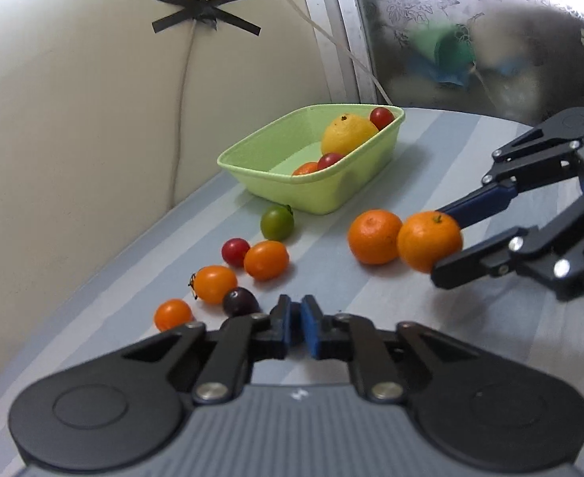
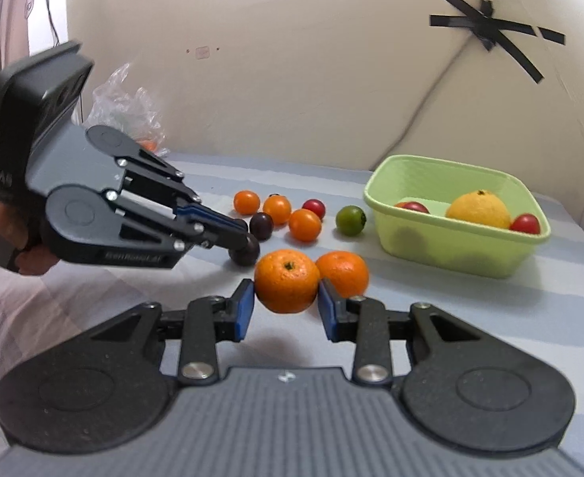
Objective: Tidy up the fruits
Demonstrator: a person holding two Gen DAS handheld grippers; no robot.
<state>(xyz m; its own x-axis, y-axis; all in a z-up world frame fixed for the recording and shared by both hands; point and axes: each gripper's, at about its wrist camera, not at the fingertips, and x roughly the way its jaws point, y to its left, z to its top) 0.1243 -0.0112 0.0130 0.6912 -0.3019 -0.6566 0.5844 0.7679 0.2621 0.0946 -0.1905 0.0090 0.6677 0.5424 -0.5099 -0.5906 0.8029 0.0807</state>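
Gripping an orange [image 2: 286, 286] between its blue pads, your right gripper [image 2: 286, 304] holds it just above the striped worktop [image 2: 431, 318], a shadow showing beneath the fruit. A second orange [image 2: 343, 272] sits on the worktop just beside the held one, on its far right side in the right wrist view.

Your left gripper [image 2: 244, 250] comes in from the left of that view, pointing down, its jaws clenched on a dark plum [image 2: 246, 252]. In the left wrist view the jaws stand almost together and the plum is barely seen between them. Your hand [image 2: 33, 262] holds the grip at the back.

Beyond the grippers lies a cluster of small fruit on the worktop: three orange tomatoes [image 2: 304, 224], a red tomato [image 2: 314, 207], another dark plum [image 2: 261, 225] and a green tomato [image 2: 350, 220], the last one nearest the tub.

A light green tub [image 2: 451, 250] stands on the worktop to the right, near the wall. It holds a lemon [image 2: 478, 210] and two red tomatoes [image 2: 526, 223], with one more small orange fruit [image 1: 306, 168] visible in the left wrist view.

A crumpled clear bag [image 2: 125, 107] lies at the far left of the worktop against the wall.
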